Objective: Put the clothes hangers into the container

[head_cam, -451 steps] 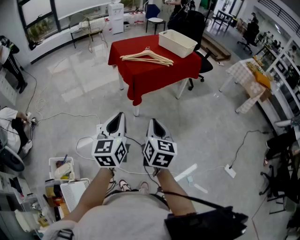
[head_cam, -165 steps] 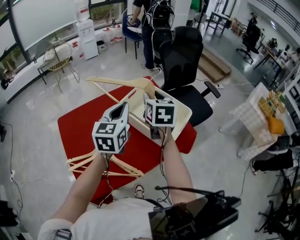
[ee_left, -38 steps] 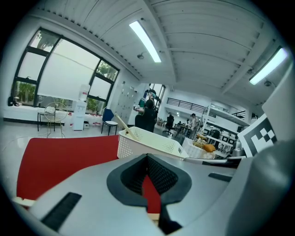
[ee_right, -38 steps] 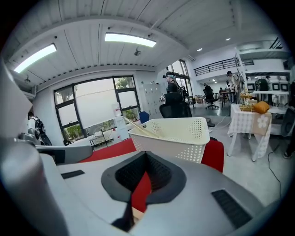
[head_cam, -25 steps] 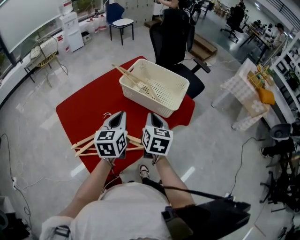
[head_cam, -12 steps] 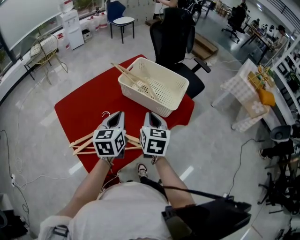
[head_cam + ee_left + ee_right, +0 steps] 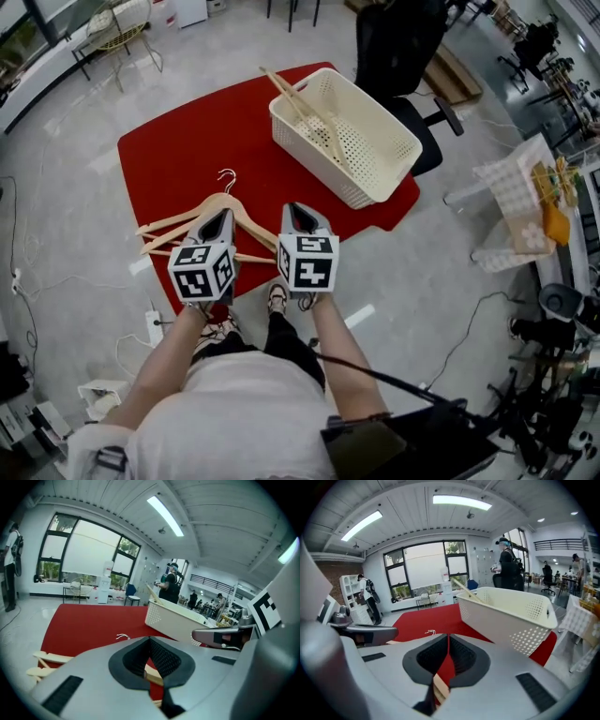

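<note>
Left gripper (image 7: 222, 214) and right gripper (image 7: 293, 208) tilt down over the hangers (image 7: 173, 225) — jaws pressed together.

Bare red cloth (image 7: 239, 131) between hangers (image 7: 180, 222) and basket (image 7: 323, 155)

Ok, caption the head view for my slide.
Left tongs and right tongs over hangers on the red table, one hanger in the basket.

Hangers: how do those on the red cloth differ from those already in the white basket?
The table hangers lie on the red tablecloth; the basket hangers sit inside the white basket.
The table hangers lie flat in a pile; the basket hangers lean, one end poking over the rim.
A metal hook shows on the table hangers, none visible on the basket hangers.
Both are pale wood.
</note>
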{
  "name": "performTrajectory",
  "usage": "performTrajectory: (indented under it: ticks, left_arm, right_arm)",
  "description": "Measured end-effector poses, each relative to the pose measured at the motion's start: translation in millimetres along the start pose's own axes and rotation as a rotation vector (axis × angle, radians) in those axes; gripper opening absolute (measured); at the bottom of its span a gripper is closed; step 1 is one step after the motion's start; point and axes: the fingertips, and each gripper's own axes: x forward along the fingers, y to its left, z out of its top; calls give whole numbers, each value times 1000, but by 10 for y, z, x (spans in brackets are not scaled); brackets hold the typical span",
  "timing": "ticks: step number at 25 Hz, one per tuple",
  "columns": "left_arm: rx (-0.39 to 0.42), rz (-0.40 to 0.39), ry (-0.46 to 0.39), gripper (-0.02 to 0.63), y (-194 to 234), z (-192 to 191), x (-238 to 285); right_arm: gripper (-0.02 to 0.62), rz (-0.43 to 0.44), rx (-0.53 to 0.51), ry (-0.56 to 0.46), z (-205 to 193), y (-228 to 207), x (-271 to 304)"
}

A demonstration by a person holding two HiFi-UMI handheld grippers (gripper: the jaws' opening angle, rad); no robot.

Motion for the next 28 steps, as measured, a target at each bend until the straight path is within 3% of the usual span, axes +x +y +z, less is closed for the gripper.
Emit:
performTrajectory:
  ticks: [6, 11, 15, 28]
  left_arm:
    - [-74, 132, 27, 3, 503, -276, -104]
    - [-123, 187, 30, 3, 674, -426, -155]
    - [-144, 220, 10, 3, 779, -426, -218]
    - [-213, 332, -7, 3, 1064, -501, -318]
  right_arm:
    - [20, 139, -67, 144, -370, 349, 443]
    - [23, 211, -167, 222, -506, 599, 709]
    - [116, 295, -211, 256, -560, 805, 865]
    - [156, 412, -358, 393, -870, 967, 1291]
